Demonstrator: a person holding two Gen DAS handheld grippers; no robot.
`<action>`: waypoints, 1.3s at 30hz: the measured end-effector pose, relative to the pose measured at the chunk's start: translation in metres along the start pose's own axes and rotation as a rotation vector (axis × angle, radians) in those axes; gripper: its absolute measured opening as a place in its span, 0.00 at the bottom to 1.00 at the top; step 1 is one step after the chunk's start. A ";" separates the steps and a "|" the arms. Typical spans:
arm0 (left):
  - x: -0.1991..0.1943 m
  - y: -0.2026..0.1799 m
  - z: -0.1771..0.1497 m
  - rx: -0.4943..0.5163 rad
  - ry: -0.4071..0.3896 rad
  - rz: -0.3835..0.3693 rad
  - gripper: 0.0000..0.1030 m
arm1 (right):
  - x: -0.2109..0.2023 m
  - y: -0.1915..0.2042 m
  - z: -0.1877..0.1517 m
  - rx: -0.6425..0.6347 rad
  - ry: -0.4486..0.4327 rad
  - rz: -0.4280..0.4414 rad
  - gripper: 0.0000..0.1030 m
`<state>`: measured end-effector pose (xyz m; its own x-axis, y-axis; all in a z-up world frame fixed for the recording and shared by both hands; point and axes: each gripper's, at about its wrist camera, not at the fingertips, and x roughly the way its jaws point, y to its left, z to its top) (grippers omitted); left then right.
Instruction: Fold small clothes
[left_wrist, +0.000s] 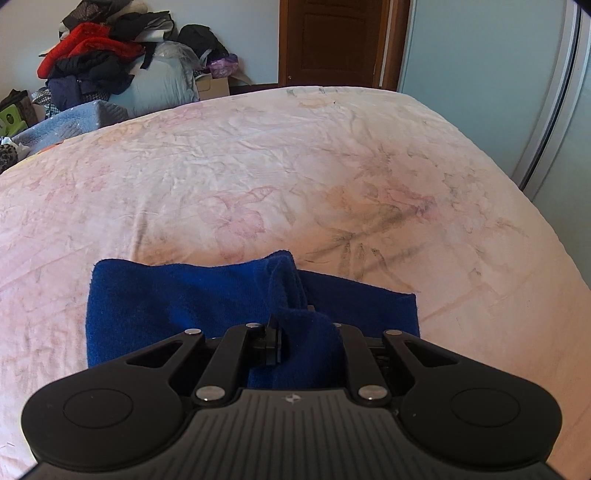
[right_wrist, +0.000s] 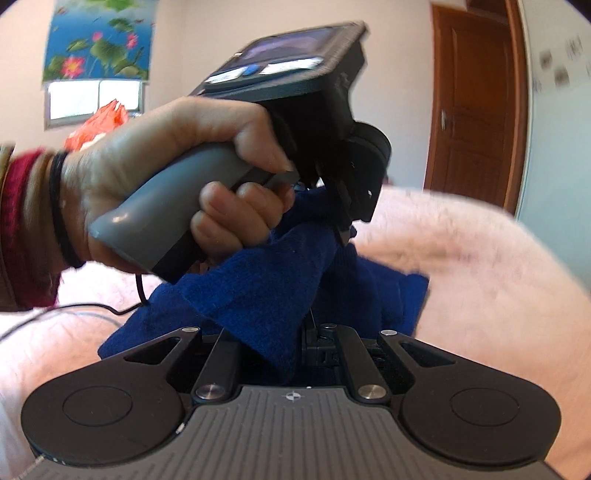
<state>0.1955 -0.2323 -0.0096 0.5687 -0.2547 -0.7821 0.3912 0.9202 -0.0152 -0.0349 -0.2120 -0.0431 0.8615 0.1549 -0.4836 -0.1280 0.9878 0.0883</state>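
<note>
A small dark blue knit garment lies on the pink floral bed sheet. My left gripper is shut on a bunched edge of the blue garment, lifted from the flat part. In the right wrist view the left gripper, held by a hand, pinches the same cloth above the bed. My right gripper is shut on another edge of the blue garment, which drapes over its fingers.
A heap of clothes and a blue quilt sit beyond the bed's far left. A brown door and a sliding wardrobe stand behind. A cable trails on the sheet.
</note>
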 end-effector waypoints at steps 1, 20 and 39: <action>0.002 -0.001 -0.001 0.000 0.001 -0.009 0.11 | 0.002 -0.006 -0.001 0.042 0.015 0.017 0.10; -0.012 -0.016 -0.002 0.083 -0.073 -0.005 0.68 | 0.027 -0.051 -0.019 0.350 0.116 0.131 0.15; -0.053 0.041 -0.016 -0.032 -0.159 0.028 0.82 | 0.038 -0.124 -0.062 0.936 0.146 0.358 0.27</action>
<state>0.1703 -0.1761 0.0212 0.6875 -0.2702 -0.6740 0.3514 0.9361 -0.0168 -0.0167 -0.3282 -0.1264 0.7715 0.5018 -0.3911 0.1238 0.4846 0.8659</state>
